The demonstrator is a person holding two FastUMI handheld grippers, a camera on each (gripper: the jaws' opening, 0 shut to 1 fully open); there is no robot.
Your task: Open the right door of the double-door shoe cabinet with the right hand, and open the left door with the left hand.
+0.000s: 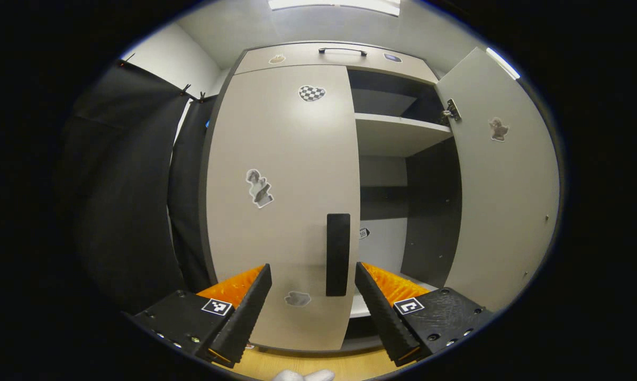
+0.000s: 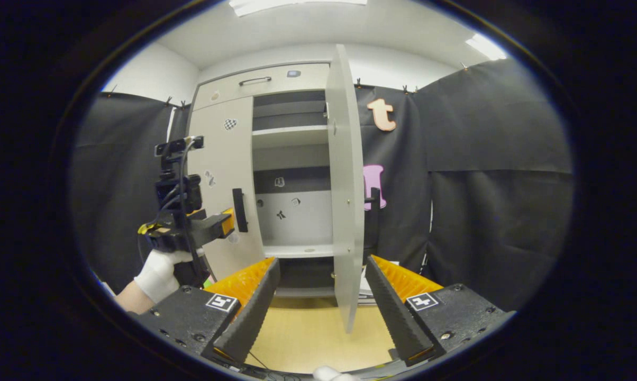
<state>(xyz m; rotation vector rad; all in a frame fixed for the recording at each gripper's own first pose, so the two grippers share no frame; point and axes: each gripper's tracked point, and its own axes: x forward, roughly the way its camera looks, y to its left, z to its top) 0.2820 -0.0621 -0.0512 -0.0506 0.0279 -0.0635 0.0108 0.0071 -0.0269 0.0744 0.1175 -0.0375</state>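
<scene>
**Shoe cabinet: right door open, left door closed**

- Shoe cabinet (image 1: 297, 55): tall, pale grey, two doors below a top drawer with a dark bar handle (image 1: 343, 51). Stands on a light wooden floor (image 2: 308, 333) against black cloth walls.
- Right door (image 1: 501, 180): swung wide open on its hinge, showing dark inner walls and pale shelves (image 1: 400, 132). In the right gripper view it is seen edge-on, between that gripper's fingers.
- Left door (image 1: 284, 201): closed, flat to the cabinet front. Carries several stickers and a black vertical handle (image 1: 338, 254) near its inner edge.
- Left hand-held gripper (image 1: 313, 304): fingers spread apart, holding nothing, pointed at the lower left door with the handle just inside the right finger. In the right gripper view it is close to the handle, held by a white-gloved hand (image 2: 160, 272).
- Right hand-held gripper (image 2: 322, 301): fingers spread apart, holding nothing, back from the open door.
</scene>
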